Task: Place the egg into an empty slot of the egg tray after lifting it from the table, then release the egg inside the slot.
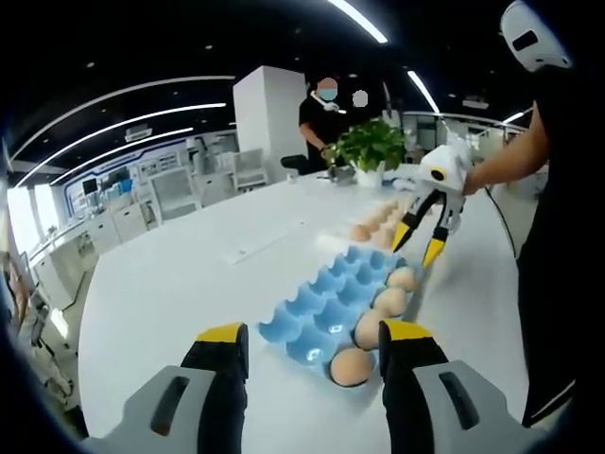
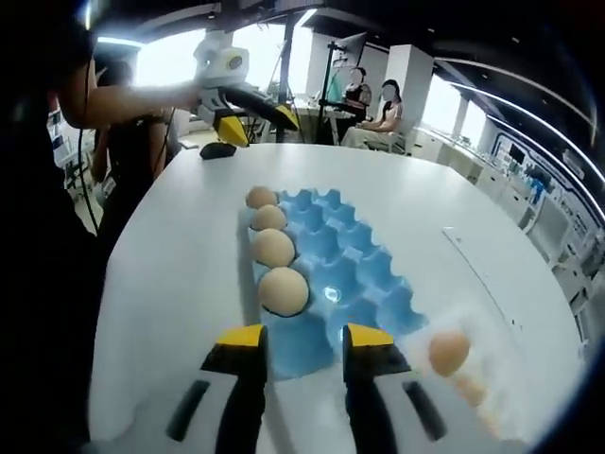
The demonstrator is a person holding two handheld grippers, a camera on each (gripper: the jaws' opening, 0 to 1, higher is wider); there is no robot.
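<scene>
The loose eggs (image 2: 448, 351) are lying on the white tabletop (image 2: 180, 274), just beside the near end of the blue egg tray (image 2: 364, 270) in the right gripper view. One egg is standing clear at the front; several more behind it are blurred and cannot be counted. In the left gripper view the same group (image 1: 376, 223) is sitting beyond the far end of the tray (image 1: 317, 312).

The right gripper (image 2: 301, 342) is hovering above the tray's near end with its yellow-tipped jaws spread and nothing between them. The nearest loose egg is lying to the right of those jaws in that view, near but not touching. Seen from the left gripper view, the right gripper (image 1: 419, 246) is hanging between the tray's far end and the loose eggs, held by a person's hand (image 1: 482, 175).

The left gripper (image 1: 317, 342) is holding at the opposite end of the tray, jaws parted and empty, well apart from the loose eggs. The right gripper is judged the nearer one for the pick. The egg's long axis cannot be told from these pictures.

The tray is carrying four eggs (image 2: 274, 248) in a single row along one long edge. The remaining slots are appearing empty, so a free slot is available adjacent to the filled row.

A potted plant (image 1: 371, 147) is standing at the far tabletop edge.
</scene>
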